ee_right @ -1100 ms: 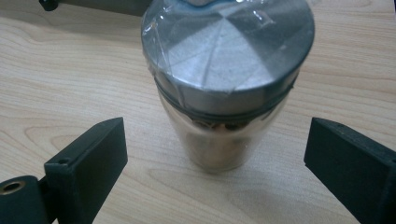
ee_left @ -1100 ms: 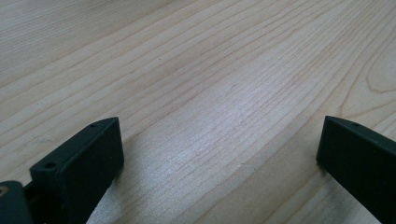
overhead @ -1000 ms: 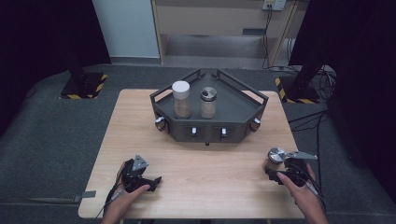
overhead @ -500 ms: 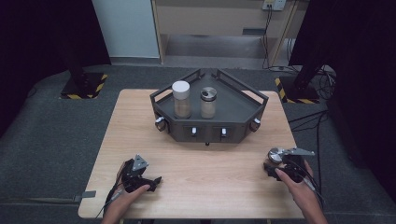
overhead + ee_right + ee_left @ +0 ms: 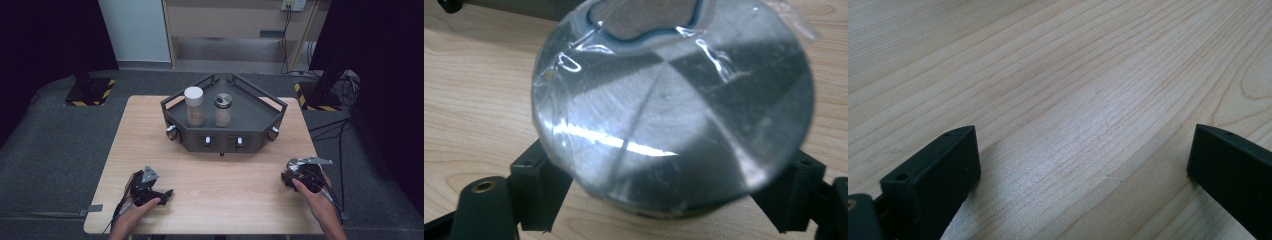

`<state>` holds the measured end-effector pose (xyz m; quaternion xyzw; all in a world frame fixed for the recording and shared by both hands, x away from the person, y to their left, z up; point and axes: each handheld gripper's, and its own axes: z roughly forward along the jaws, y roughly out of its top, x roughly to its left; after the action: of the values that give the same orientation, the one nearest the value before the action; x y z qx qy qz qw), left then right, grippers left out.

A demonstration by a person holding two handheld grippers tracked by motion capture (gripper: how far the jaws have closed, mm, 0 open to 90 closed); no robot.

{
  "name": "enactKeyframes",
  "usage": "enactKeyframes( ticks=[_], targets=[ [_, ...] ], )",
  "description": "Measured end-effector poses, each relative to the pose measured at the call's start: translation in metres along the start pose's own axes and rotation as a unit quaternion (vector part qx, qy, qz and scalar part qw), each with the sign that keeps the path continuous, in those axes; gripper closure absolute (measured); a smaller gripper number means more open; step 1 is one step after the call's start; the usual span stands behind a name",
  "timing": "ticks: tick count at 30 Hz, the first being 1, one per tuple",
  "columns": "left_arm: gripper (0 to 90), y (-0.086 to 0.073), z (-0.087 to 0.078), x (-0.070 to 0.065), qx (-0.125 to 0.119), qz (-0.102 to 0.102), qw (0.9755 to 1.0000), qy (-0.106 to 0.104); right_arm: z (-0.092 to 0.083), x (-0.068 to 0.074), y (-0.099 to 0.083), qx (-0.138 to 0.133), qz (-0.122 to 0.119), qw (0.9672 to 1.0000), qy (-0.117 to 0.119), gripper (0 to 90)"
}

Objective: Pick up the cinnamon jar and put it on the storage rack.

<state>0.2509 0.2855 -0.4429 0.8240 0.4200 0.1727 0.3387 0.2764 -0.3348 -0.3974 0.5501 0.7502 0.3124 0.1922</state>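
Right of the dark corner rack (image 5: 260,131), the right tongs (image 5: 664,200) have just been closing around a metal-lidded jar (image 5: 674,115); off-centre pads could tip it. Left tongs (image 5: 1083,165) gape wide, empty.

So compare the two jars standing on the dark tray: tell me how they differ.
The left jar has a plain white lid; the right jar has a shiny metal lid. The left jar stands a little taller than the right jar, and its cap looks broader. Both stand upright, side by side on the tray, with clear bodies holding brownish contents.
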Motion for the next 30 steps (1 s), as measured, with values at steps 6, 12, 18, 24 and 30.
enactKeyframes(
  ticks=[6, 12, 18, 24, 30],
  targets=[
    [0.0, 0.0, 0.0, 0.0, 0.0, 0.0, 1.0, 0.0, 0.002, 0.004, 0.002, -0.002, -0.001, 1.0, -0.009, 29.9],
    [0.0, 0.0, 0.0, 0.0, 0.0, 0.0, 1.0, 0.0, 0.003, 0.005, 0.0, -0.004, -0.001, 0.9999, -0.012, 30.7],
    [0.0, 0.0, 0.0, 0.0, 0.0, 0.0, 1.0, 0.0, 0.001, 0.01, 0.006, 0.002, -0.009, 0.9997, -0.021, 31.5],
    [0.0, 0.0, 0.0, 0.0, 0.0, 0.0, 1.0, 0.0, -0.009, 0.012, 0.008, -0.006, -0.013, 0.9997, -0.017, 31.5],
    [0.0, 0.0, 0.0, 0.0, 0.0, 0.0, 1.0, 0.0, -0.023, 0.017, 0.015, -0.01, -0.031, 0.9994, -0.013, 31.5]
  ],
)
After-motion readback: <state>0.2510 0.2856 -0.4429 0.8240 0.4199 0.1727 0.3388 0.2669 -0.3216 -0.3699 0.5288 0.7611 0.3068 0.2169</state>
